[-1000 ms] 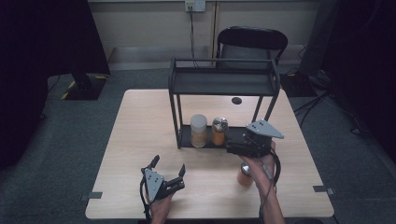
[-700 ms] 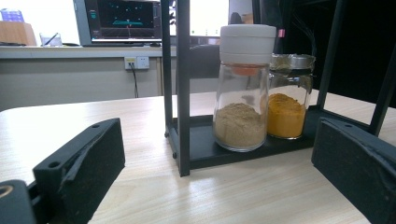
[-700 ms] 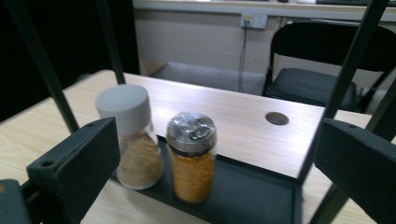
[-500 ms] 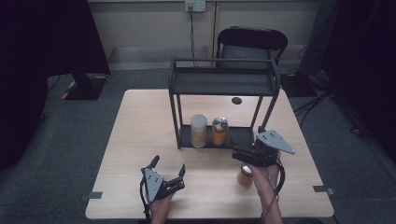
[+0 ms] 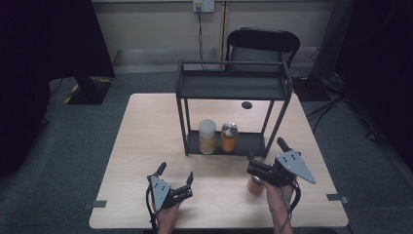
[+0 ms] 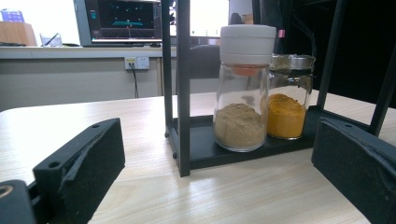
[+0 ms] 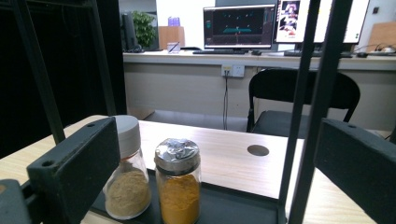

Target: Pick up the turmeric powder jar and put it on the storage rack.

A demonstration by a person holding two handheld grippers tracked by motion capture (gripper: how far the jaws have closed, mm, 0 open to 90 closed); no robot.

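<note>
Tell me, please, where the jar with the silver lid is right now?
The silver-lidded jar stands on the rack's bottom shelf, just right of the white-capped jar in the high view.

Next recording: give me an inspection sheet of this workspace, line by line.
Surface: light wooden table with a round dark hole.
Job's things: black rack; on its bottom shelf a white-lidded jar of tan powder beside a metal-lidded jar of orange powder; a third orange jar on the table, below the right gripper.
Clutter: nothing seen.
Grippers: left gripper open, holding nothing; right gripper open, holding nothing.
Cables: one trails from each gripper; a cord hangs from the wall socket.
Surroundings: black chair behind the table, grey carpet.
</note>
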